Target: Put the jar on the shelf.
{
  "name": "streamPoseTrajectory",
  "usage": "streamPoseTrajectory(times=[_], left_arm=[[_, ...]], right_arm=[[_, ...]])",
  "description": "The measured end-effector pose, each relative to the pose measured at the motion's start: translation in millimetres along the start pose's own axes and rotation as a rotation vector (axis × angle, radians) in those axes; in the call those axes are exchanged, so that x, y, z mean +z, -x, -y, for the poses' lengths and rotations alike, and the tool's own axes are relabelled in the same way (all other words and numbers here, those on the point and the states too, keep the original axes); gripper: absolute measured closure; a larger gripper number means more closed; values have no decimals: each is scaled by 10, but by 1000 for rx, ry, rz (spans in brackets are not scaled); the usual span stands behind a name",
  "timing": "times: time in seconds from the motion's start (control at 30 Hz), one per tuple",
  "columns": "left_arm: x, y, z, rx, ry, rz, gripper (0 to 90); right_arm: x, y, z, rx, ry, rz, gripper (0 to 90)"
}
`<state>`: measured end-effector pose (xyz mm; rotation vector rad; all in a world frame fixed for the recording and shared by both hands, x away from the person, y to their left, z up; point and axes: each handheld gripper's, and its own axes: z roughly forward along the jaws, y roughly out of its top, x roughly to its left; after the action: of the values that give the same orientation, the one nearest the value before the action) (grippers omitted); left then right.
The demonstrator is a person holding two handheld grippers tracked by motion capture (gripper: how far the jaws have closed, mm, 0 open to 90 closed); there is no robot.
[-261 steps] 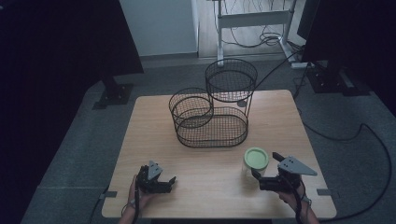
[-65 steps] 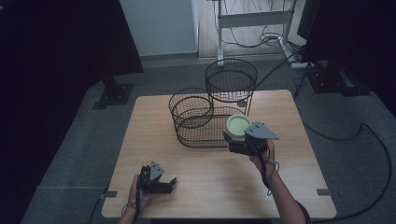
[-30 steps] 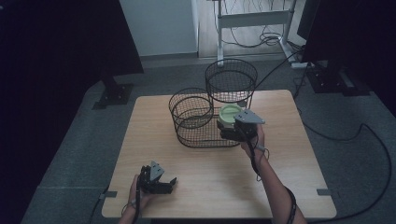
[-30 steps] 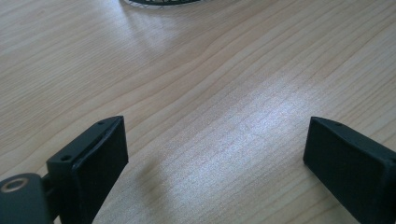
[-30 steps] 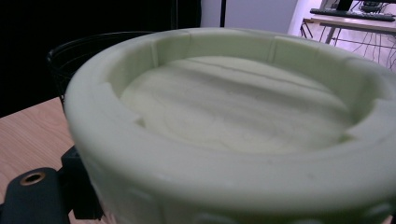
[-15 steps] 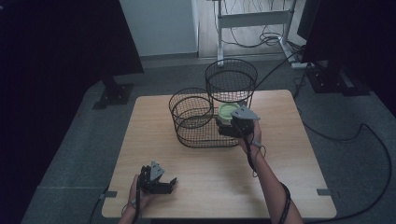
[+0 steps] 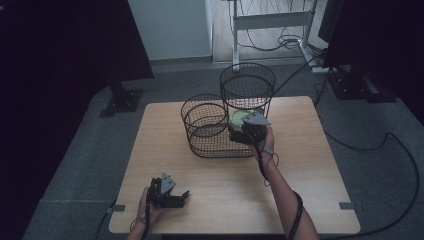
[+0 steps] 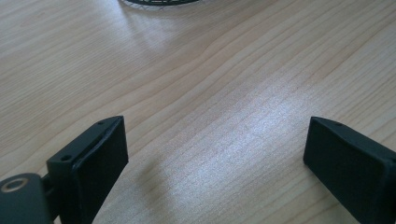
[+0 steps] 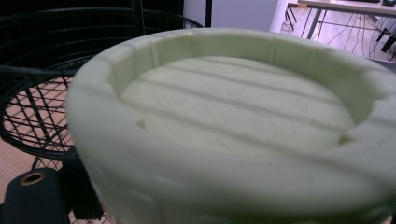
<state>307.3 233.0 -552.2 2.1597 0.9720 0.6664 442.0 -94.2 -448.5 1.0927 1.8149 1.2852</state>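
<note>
A pale green round tub [image 7: 239,117] [image 9: 224,126], ribbed inside its shallow top, is clamped in my right gripper [image 7: 243,129], which is shut on it. I hold it above the right part of a low black wire basket [image 7: 220,146], just in front of the tall wire basket [image 7: 247,84]. A person's right forearm reaches up the table to it. My left gripper [image 7: 176,196] [image 8: 215,158] rests on the wooden table [image 7: 305,165] near the front left edge. Its jaws stand wide apart with only bare wood between them.
A third, mid-height round wire basket [image 7: 204,114] is joined to the other two at the left. Wire mesh [image 9: 42,116] lies close behind and left of the tub. Cables and a desk frame [image 7: 272,22] lie on the floor beyond the table.
My right gripper carried the green tub from the table's front right up and forward, and over the last second a little further left over the low basket. The left gripper stayed still.
</note>
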Motion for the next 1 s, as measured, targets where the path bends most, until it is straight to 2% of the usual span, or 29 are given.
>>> streamPoseTrajectory(times=[0.3, 0.4, 0.67, 1.0], left_arm=[[0, 3, 0, 1, 1, -1, 62], [1, 3, 0, 1, 1, -1, 62], [3, 7, 0, 2, 1, -2, 62], [3, 7, 0, 2, 2, -2, 62]], right_arm=[[146, -20, 103, 4, -35, 12, 114], [189, -4, 155, 26, -51, 16, 114], [286, 11, 289, 10, -83, 47, 114], [337, 25, 385, 8, -119, 52, 114]])
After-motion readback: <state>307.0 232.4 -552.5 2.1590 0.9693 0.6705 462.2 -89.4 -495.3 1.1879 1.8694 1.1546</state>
